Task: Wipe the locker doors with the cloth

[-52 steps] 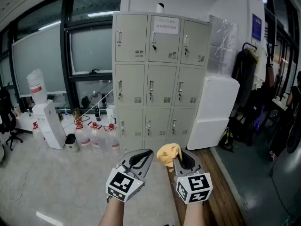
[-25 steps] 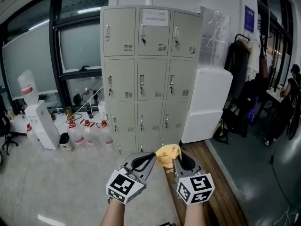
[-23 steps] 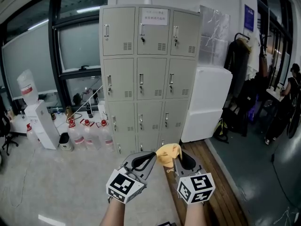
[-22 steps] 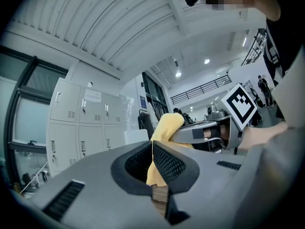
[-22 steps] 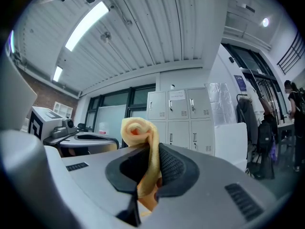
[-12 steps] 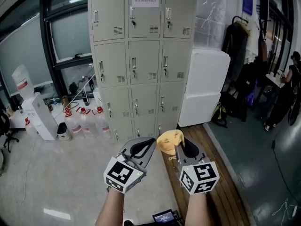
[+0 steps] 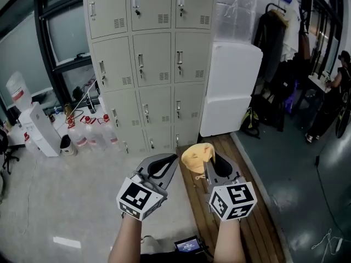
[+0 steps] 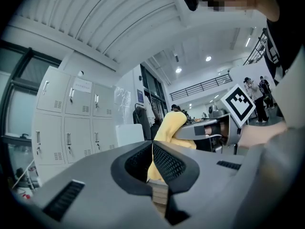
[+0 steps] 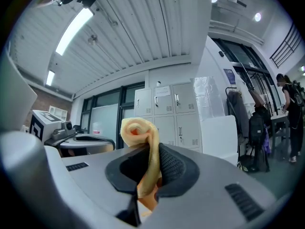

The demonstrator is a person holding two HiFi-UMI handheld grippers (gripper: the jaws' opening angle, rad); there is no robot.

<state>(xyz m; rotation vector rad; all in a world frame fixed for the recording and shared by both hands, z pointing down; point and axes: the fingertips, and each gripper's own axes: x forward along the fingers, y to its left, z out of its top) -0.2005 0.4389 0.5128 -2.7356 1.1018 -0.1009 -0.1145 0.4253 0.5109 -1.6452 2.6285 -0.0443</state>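
Snugly between the jaws of right gripper (image 7: pixel 210 159), yellow cloth (image 7: pixel 196 155); left gripper (image 7: pixel 166 162) closed, empty.

Light comes evenly from overhead: a long white fluorescent ceiling tube (image 9: pixel 74 25) glares between ten and eleven o'clock in my right gripper view, and small round ceiling spotlights (image 8: pixel 208 58) burn out toward two o'clock in the left one. Both gripper views bend hard and fall black at the rims. The tall grey metal locker bank (image 7: pixel 148 64) bows in the head view. The crumpled yellow cloth (image 9: pixel 140 132) darkens where my right claw (image 9: pixel 151 151) pinches it.
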